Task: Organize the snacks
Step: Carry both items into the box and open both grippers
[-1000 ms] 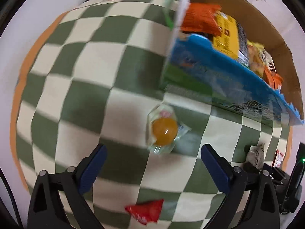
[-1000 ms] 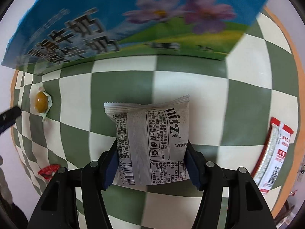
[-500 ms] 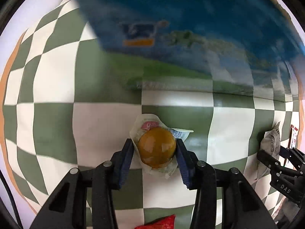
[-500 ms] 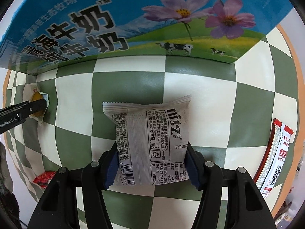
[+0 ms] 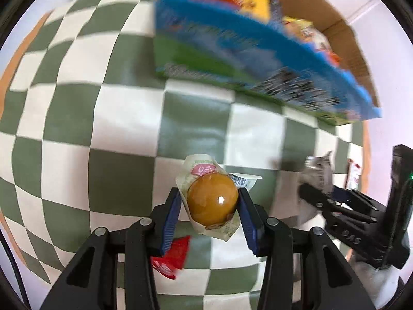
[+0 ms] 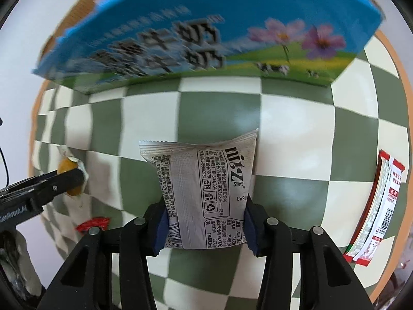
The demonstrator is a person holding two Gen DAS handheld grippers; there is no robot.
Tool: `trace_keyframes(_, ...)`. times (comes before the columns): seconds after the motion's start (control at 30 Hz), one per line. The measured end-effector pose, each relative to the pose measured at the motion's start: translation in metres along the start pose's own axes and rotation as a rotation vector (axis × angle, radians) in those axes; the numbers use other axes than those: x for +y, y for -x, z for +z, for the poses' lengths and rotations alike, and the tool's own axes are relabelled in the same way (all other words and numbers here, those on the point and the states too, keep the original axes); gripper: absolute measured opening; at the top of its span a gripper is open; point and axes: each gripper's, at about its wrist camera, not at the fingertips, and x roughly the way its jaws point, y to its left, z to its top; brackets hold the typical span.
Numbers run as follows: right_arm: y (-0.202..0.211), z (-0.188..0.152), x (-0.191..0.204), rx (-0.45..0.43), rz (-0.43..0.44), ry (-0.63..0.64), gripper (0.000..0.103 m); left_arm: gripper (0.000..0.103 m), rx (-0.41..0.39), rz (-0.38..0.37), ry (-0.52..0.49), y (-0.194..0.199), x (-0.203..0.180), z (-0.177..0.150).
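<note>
My left gripper [image 5: 208, 215] is shut on a clear-wrapped orange jelly cup [image 5: 212, 204] and holds it above the checkered cloth; it also shows in the right wrist view [image 6: 67, 173]. My right gripper [image 6: 205, 228] is shut on a grey snack packet [image 6: 206, 191] with black print, lifted off the cloth; it shows blurred in the left wrist view [image 5: 318, 173]. The blue cardboard box [image 5: 232, 49] holding several snack bags stands beyond both grippers and fills the top of the right wrist view [image 6: 206, 25].
A small red packet [image 5: 171, 259] lies on the green-and-white checkered cloth [image 5: 124, 118] below my left gripper, also in the right wrist view [image 6: 93, 224]. A long red-and-white stick packet [image 6: 374, 209] lies at the cloth's right edge.
My left gripper closed on the jelly cup and raised it off the cloth, pulling back from the box. My right gripper lifted the grey packet, and the box top now shows.
</note>
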Motion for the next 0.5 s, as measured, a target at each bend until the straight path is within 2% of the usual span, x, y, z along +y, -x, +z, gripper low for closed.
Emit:
trace_keyframes(0.23,0.039,0.004,0.013,-0.074,0.075,0.005,0.05,0.041,-0.077,-0.064,-0.042,0.049,-0.012,0.022)
trace_keyframes(0.5,0.146,0.035,0.007,-0.266,0.179,-0.022,0.05,0.041,-0.171,-0.138,-0.083,0.096,-0.039,0.085)
